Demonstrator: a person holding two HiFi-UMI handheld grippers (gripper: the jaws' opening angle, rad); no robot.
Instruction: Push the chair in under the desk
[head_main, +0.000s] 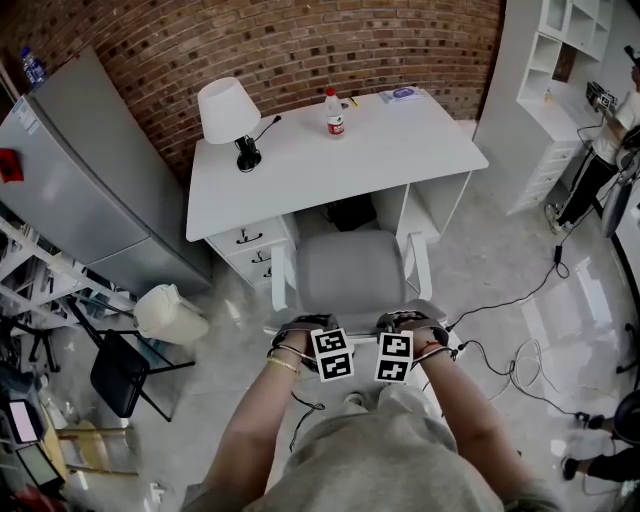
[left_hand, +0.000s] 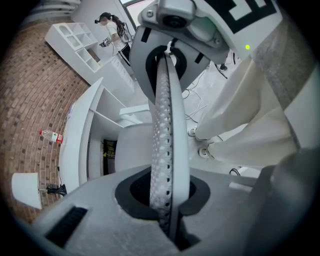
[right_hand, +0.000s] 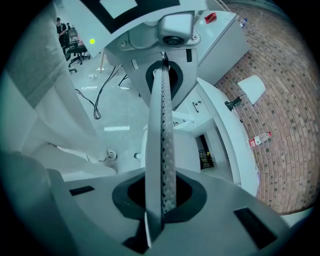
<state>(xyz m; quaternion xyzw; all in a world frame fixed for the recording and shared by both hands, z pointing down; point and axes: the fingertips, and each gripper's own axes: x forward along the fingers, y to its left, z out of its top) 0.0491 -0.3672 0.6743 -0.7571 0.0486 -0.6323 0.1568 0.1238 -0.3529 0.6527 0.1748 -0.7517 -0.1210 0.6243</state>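
Observation:
A grey office chair (head_main: 350, 268) with white arms stands with its seat partly under the white desk (head_main: 330, 160). My left gripper (head_main: 300, 325) and right gripper (head_main: 408, 320) sit side by side on the top of the chair's backrest, close to my body. In the left gripper view my left gripper (left_hand: 167, 200) is shut on the thin perforated backrest edge (left_hand: 167, 125), which runs on to the right gripper (left_hand: 169, 55). The right gripper view shows the right gripper (right_hand: 162, 200) shut on that same edge (right_hand: 162, 130). My hands hide the jaws in the head view.
A lamp (head_main: 228, 112) and a bottle (head_main: 335, 113) stand on the desk, with drawers (head_main: 250, 250) under its left side. A grey fridge (head_main: 90, 170), a white bag (head_main: 165, 312) and a black chair (head_main: 120, 372) are on the left. Cables (head_main: 520, 360) cross the floor at right, near a person (head_main: 605, 150).

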